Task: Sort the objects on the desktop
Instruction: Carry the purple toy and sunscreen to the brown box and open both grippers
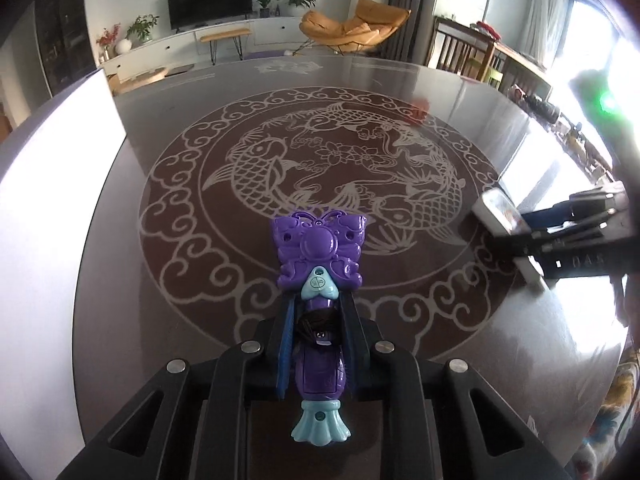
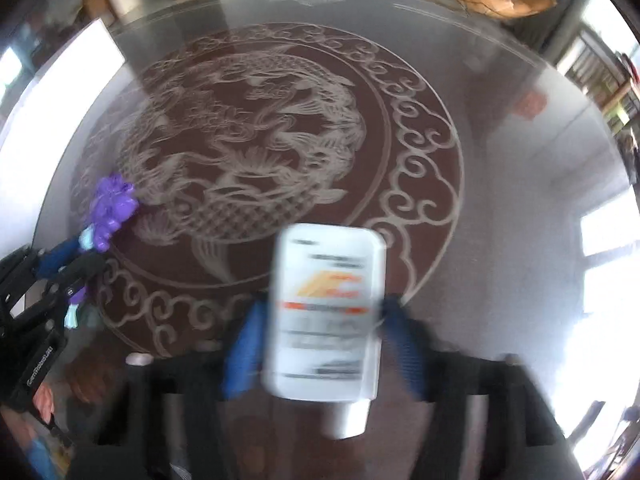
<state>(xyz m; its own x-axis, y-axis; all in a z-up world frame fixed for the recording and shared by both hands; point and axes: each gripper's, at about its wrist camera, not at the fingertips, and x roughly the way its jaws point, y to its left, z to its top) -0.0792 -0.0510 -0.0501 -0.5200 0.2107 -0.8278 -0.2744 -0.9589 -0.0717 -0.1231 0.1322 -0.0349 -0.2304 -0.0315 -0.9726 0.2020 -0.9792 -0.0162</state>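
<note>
A purple butterfly-shaped toy wand (image 1: 318, 248) with pale blue trim lies along my left gripper (image 1: 320, 304). The blue pads are shut on its handle and the butterfly head sticks out ahead over the table. From the right wrist view the same toy (image 2: 112, 208) and left gripper (image 2: 76, 256) sit at the far left. A white bottle (image 2: 326, 312) with an orange logo and its cap toward the camera is clamped between the blue pads of my right gripper (image 2: 325, 310); the picture is blurred. In the left wrist view that bottle (image 1: 498, 210) and the right gripper (image 1: 532, 224) are at the right edge.
Both grippers are over a round dark glass table (image 1: 280, 152) with a pale fish and cloud pattern. Bright window reflections cover its left and right rims. Beyond the far edge stand a TV cabinet (image 1: 208, 36), an orange lounge chair (image 1: 352, 26) and wooden shelving (image 1: 480, 56).
</note>
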